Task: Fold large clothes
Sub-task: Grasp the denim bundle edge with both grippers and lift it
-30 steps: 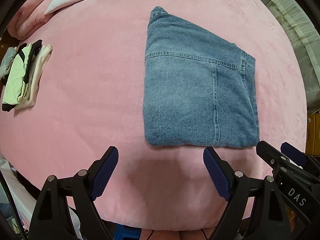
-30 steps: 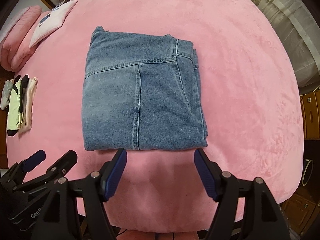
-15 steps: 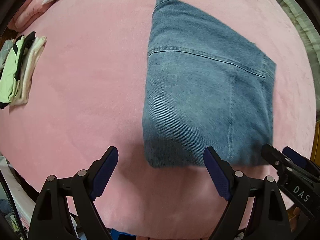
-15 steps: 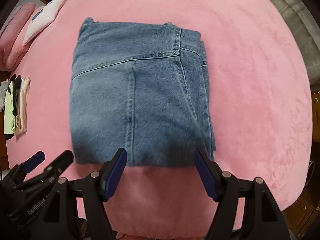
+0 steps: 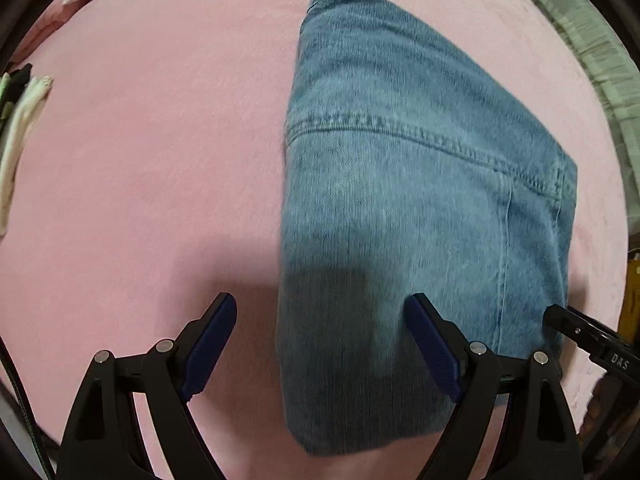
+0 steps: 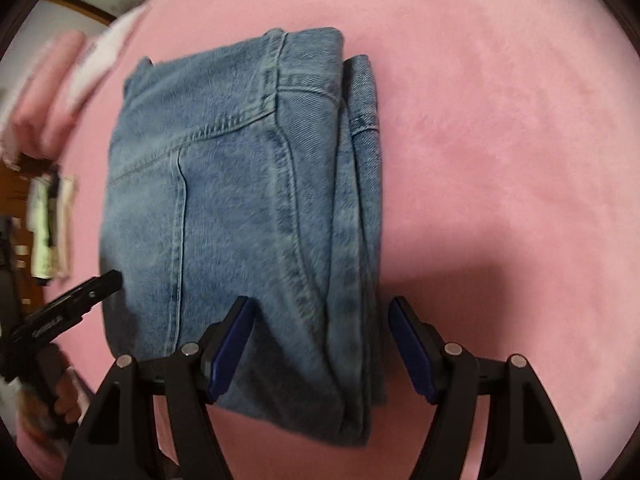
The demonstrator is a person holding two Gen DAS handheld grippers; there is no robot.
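Blue jeans (image 5: 400, 208), folded into a thick rectangle, lie on the pink bed cover (image 5: 140, 160). My left gripper (image 5: 320, 308) is open low over their near left corner, one pad above the pink cover and the other above denim. In the right wrist view the jeans (image 6: 224, 200) show stacked fold edges on their right side. My right gripper (image 6: 320, 308) is open and straddles those layers at the near right end. Nothing is pinched by either one. Each view catches the other gripper's black tip, at the right edge (image 5: 592, 344) and at the left edge (image 6: 68, 304).
A small pile of folded light clothes (image 6: 50, 224) lies at the bed's left edge. Pink and white pillows (image 6: 60, 80) sit at the far left. Pale curtain fabric (image 5: 592, 48) hangs beyond the right side. A hand (image 6: 64, 396) holds the left gripper.
Both grippers have sunk towards the bed and closed in on the jeans. The near edge, earlier beyond the fingertips, now lies between the fingers. The jaws keep the same width.
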